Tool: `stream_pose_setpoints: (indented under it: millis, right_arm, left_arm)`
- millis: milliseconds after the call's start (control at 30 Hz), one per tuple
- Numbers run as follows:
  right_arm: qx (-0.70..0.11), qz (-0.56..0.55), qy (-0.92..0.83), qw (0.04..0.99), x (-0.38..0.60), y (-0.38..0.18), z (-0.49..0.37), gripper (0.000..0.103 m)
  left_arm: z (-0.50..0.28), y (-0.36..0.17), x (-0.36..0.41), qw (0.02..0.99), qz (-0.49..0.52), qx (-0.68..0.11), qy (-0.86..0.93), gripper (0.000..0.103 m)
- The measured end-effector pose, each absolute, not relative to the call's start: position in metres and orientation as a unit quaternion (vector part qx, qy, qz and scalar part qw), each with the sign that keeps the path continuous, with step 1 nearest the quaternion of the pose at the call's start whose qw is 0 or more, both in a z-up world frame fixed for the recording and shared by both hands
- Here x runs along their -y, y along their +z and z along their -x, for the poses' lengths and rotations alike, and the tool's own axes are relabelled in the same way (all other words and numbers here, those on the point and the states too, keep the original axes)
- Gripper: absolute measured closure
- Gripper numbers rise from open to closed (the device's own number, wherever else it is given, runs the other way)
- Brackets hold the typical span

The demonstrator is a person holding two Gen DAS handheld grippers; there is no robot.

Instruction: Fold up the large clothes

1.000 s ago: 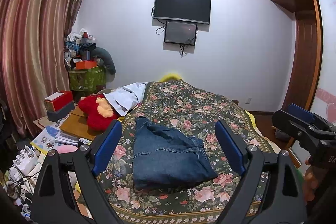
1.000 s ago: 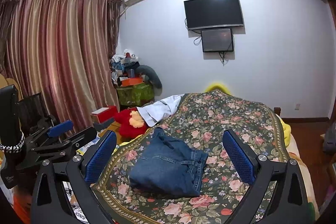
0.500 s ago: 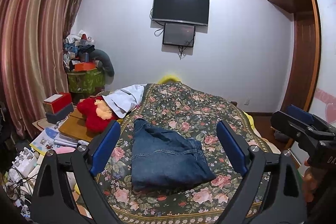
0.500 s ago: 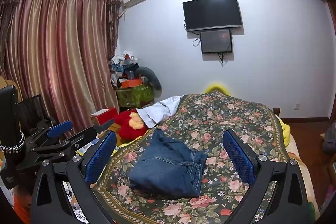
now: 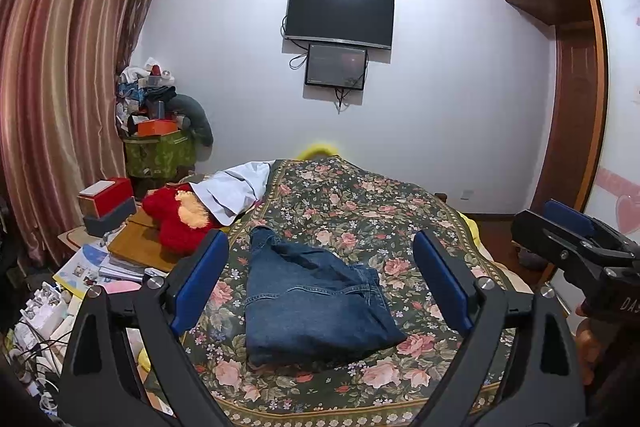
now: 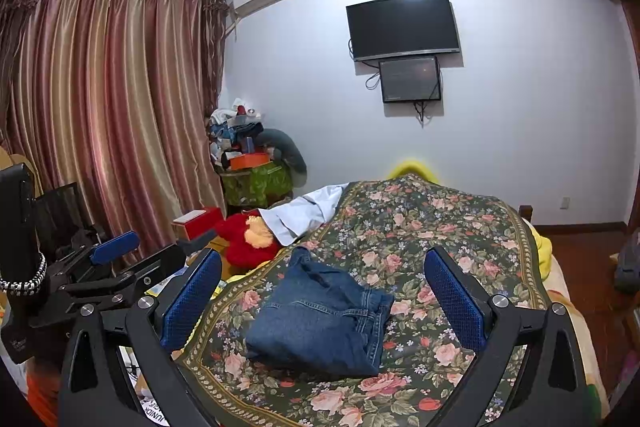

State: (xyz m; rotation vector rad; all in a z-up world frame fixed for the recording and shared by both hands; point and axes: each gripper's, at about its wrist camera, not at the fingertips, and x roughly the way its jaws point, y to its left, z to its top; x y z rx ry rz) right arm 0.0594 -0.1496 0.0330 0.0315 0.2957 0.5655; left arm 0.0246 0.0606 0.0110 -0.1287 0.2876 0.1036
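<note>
— Jeans (image 5: 312, 303), where do they lie?
— Folded into a thick blue bundle on the near half of the bed (image 5: 360, 203), resting on the dark floral bedspread (image 5: 400, 227). One narrow end of the denim trails toward the far left.
— Is either tool touching them?
— No. The left gripper (image 5: 320, 291) is held above the near end of the bed, jaws spread wide, the bundle seen between its blue pads with nothing gripped. The right gripper (image 6: 322, 303) is held the same way, jaws wide apart and clear of the cloth. In the left wrist view the right one shows at the right edge; in the right wrist view the left one shows at the left edge.
— And around the bed?
— A white garment (image 5: 236, 191) at the far left corner, a red plush toy (image 5: 172, 223) beside it, and books and boxes stacked on the left. Striped curtains (image 6: 100, 107) hang on the left; a television (image 5: 340, 15) with a smaller screen (image 5: 336, 67) under it is fixed on the far wall.
</note>
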Motion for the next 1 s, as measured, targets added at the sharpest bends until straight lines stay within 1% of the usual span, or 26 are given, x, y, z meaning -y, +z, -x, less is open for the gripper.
stream_pose_setpoints:
  millis: [1000]
  right_arm:
    - [-0.145,-0.017,0.272,0.951,0.1493,0.0346,-0.0594,0.002]
  left_arm:
    - [-0.0255,0.0151,-0.0642,0.986,0.07,-0.151,0.029,0.009]
